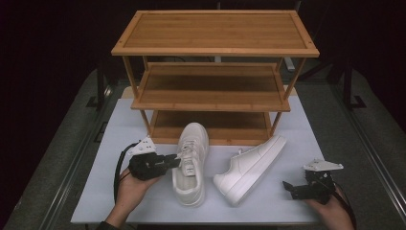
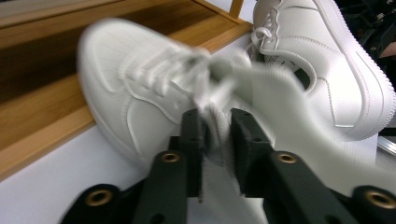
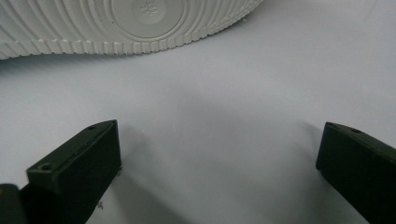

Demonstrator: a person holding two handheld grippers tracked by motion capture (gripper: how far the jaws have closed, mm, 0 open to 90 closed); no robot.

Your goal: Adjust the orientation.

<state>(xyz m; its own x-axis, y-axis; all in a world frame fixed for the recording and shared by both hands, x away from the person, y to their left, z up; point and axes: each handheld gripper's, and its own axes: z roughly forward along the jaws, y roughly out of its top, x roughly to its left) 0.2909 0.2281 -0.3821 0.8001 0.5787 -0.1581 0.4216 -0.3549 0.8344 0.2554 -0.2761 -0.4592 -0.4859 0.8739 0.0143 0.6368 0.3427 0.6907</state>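
Two white sneakers lie on the pale table in front of a wooden rack. The left sneaker (image 1: pixel 191 163) stands upright with its toe toward the rack. My left gripper (image 1: pixel 176 162) is at its side, shut on the tongue and laces; in the left gripper view the jaws (image 2: pixel 217 135) pinch blurred white material of that sneaker (image 2: pixel 126 93). The right sneaker (image 1: pixel 249 167) lies tipped on its side, also visible in the left gripper view (image 2: pixel 317 60). My right gripper (image 1: pixel 291 188) rests open to its right, apart from it. Its jaws (image 3: pixel 219 154) stand wide over bare table, facing the ribbed sole (image 3: pixel 130 23).
The three-shelf wooden rack (image 1: pixel 215 48) stands at the back of the table, its bottom shelf (image 1: pixel 210 122) just behind the sneakers' toes. The pale table cover (image 1: pixel 119 124) ends near the person's hands. Dark floor surrounds the table.
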